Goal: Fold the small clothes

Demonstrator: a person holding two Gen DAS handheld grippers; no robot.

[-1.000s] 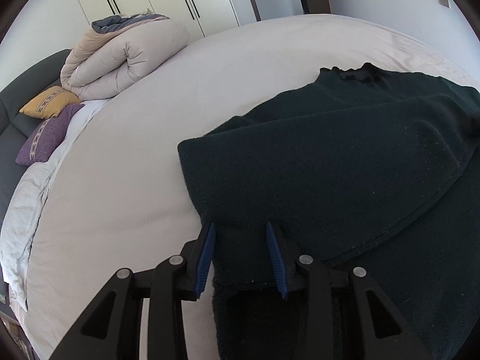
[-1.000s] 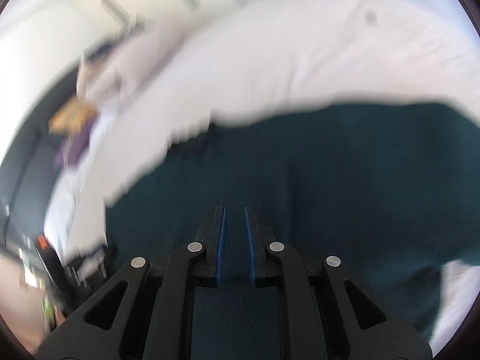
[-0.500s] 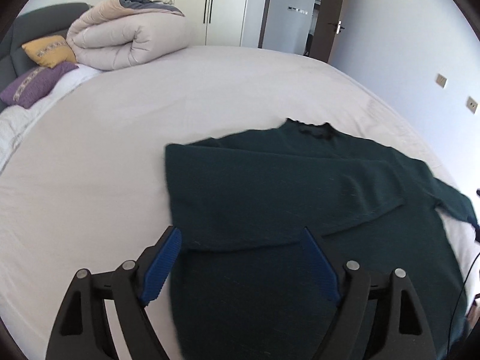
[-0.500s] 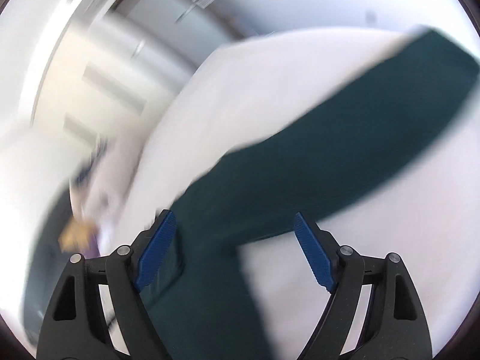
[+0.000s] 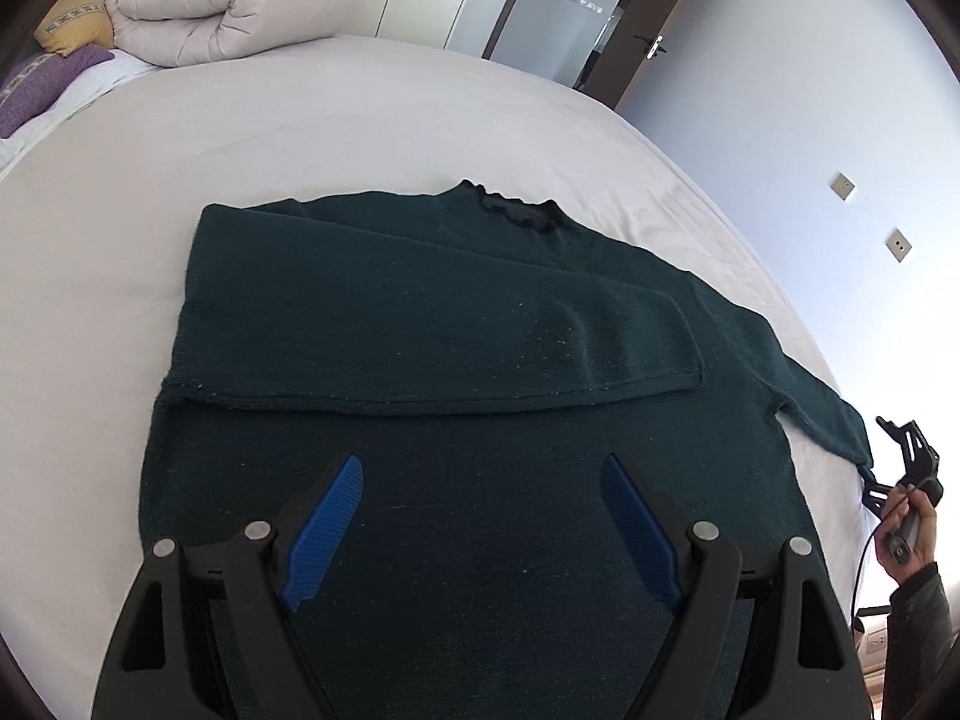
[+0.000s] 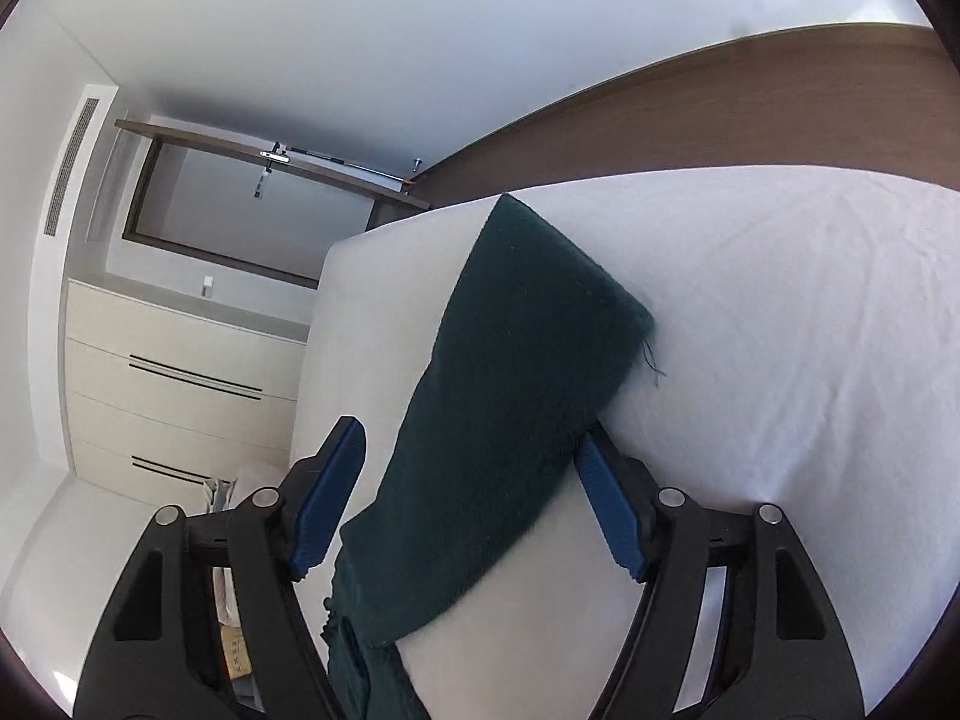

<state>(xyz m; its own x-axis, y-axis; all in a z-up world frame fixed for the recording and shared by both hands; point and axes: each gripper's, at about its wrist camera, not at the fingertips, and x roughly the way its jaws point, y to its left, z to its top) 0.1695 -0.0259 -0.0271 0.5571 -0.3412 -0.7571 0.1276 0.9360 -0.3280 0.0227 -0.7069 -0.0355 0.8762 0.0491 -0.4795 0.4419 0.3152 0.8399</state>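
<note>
A: Where does the dark green knitted sweater (image 5: 456, 360) sit for you?

B: Spread flat on the white bed sheet (image 5: 150, 180), collar toward the far edge, hem toward you. One sleeve is already folded across the chest; the other sleeve (image 6: 516, 372) runs out toward the bed's right edge, its long axis pointing away along your right gripper (image 6: 468, 504).

A: And my tongs?

B: Both wide, holding nothing. Your left gripper (image 5: 480, 531) hovers over the lower body of the sweater near the hem. The right one straddles the loose sleeve just short of the cuff, which ends near the bed's corner. One pad looks to be brushing the cloth, though I can't be sure.

A: So which hand takes the sleeve?

B: The right, I'd judge. It's far nearer.
</note>
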